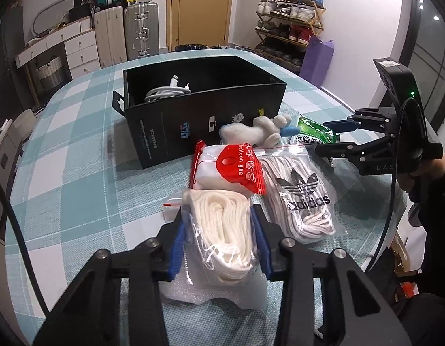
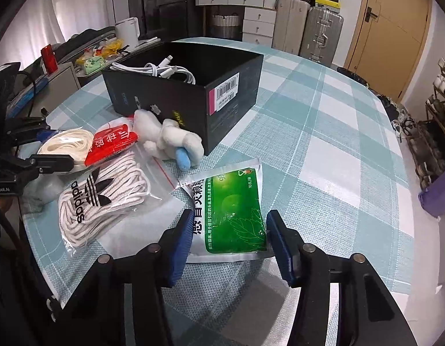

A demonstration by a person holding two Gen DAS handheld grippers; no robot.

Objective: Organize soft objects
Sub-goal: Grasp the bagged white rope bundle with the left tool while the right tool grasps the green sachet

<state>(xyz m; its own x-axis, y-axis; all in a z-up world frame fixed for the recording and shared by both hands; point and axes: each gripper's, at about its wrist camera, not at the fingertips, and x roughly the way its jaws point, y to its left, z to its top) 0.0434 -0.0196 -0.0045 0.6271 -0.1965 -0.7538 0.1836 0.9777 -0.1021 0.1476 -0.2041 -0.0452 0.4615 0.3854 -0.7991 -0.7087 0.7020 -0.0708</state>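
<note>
A clear bag of white cord [image 1: 222, 230] lies at the near edge of the pile, and my left gripper [image 1: 219, 216] is shut on it, its blue pads pressing both sides. Behind it lie a red "balloon glue" packet [image 1: 237, 167], an Adidas bag of laces [image 1: 300, 199] and a white plush toy [image 1: 257, 132]. In the right wrist view a green medicine packet [image 2: 234, 210] lies flat on the cloth, with my right gripper [image 2: 229, 225] shut on its two long edges. An open black box [image 1: 193, 121] stands behind the pile with white cables [image 1: 165, 90] inside.
The teal checked tablecloth [image 1: 78, 187] covers a rounded table whose edge curves close on the right. Suitcases, drawers, a shoe rack and a door stand beyond the table. A person's hand [image 1: 409, 178] holds the right gripper's handle.
</note>
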